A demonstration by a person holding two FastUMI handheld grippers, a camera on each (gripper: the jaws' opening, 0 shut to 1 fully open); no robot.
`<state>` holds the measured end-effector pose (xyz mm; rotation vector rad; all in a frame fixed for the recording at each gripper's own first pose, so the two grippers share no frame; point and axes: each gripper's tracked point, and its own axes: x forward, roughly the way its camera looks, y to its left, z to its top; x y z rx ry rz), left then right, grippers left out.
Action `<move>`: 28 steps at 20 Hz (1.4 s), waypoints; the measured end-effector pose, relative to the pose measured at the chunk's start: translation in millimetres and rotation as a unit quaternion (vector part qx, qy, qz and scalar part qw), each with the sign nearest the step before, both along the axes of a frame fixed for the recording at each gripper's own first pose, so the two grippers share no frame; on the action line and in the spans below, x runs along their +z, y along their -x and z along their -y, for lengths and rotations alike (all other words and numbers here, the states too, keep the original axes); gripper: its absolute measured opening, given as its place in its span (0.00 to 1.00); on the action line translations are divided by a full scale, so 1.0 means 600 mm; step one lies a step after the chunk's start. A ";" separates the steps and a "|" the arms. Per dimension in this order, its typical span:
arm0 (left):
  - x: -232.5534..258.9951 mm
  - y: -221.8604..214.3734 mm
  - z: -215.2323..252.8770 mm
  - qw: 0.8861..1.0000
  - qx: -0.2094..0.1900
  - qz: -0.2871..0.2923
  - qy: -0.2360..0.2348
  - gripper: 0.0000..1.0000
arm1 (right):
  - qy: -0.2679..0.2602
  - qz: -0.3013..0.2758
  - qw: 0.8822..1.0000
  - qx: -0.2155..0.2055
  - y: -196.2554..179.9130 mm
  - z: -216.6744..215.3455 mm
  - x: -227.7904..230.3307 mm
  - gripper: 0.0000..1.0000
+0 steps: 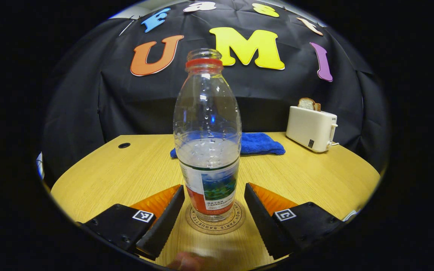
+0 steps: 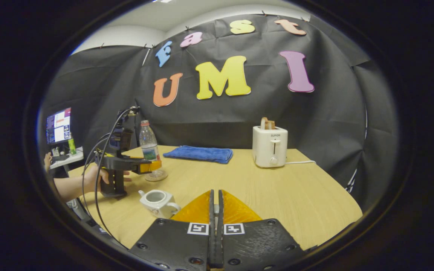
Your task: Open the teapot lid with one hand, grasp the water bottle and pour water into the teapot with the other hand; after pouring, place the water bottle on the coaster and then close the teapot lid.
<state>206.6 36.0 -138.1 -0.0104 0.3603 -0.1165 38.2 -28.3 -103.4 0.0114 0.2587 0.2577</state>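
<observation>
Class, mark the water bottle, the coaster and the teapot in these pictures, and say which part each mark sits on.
water bottle (image 1: 207, 113), left gripper view, clear upper body.
coaster (image 1: 236, 220), left gripper view, printed rim right of the bottle's base.
teapot (image 2: 153, 203), right gripper view, white side wall below its open top.

bare table (image 2: 277, 195) right, toaster (image 2: 270, 146) and cloth (image 2: 199, 154) at back

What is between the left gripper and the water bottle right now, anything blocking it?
Nothing visible. The left gripper is open with the water bottle upright on the coaster between its fingers, and bare table on both sides.
</observation>
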 end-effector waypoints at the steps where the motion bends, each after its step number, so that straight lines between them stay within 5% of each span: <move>1: 0.000 0.011 -0.009 1.000 0.009 -0.005 0.002 1.00 | -0.001 0.001 1.000 0.004 -0.002 -0.006 0.004 0.00; 7: 0.058 0.106 -0.107 0.995 0.094 0.027 0.015 1.00 | -0.013 0.028 0.996 0.083 -0.027 -0.115 0.025 0.00; 14: 0.239 0.185 -0.209 0.985 0.115 0.130 -0.019 0.99 | 0.003 0.028 0.988 0.155 -0.045 -0.236 -0.004 0.00; 20: 0.327 0.204 -0.242 0.978 0.116 0.167 -0.041 0.99 | 0.018 0.022 0.988 0.150 -0.055 -0.247 -0.036 0.00; 28: 0.294 0.237 -0.185 0.982 0.098 0.158 -0.042 1.00 | 0.034 0.030 0.989 0.140 -0.056 -0.239 -0.056 0.02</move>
